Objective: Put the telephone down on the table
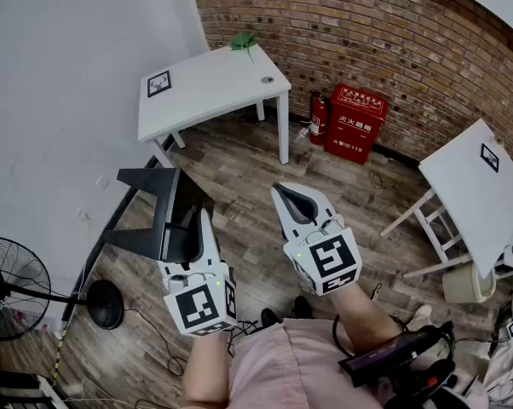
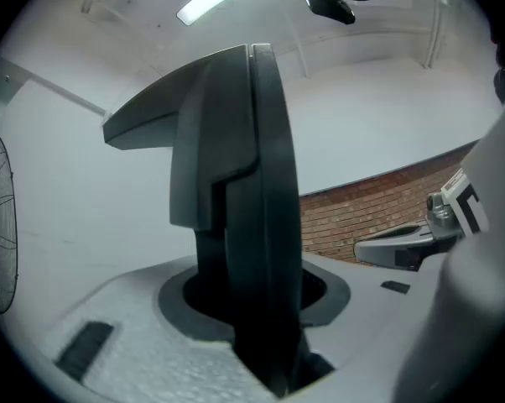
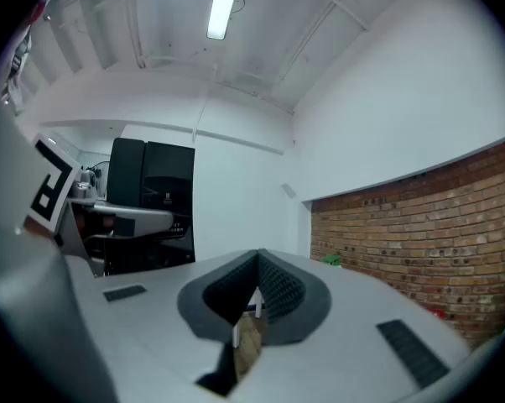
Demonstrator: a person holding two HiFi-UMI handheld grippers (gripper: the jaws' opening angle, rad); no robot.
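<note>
Black plastic, flat and angular, the telephone (image 1: 158, 216) hangs above the brown wooden floor (image 1: 359, 203) at lower left of the head view. The left tool (image 1: 197, 228) pinches it edge-on; the right tool (image 1: 295, 196) beside it is pressed together on nothing. I judge this the carrying step. Next comes reaching the white rectangular tabletop (image 1: 214, 88) at upper centre, well apart, and lowering onto its bare middle, clear of the green leafy object (image 1: 244, 41) and square marker card (image 1: 158, 83). Only open floor seems to lie between.

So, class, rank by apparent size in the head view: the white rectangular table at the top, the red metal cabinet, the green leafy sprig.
1. White rectangular table
2. Red metal cabinet
3. Green leafy sprig
</note>
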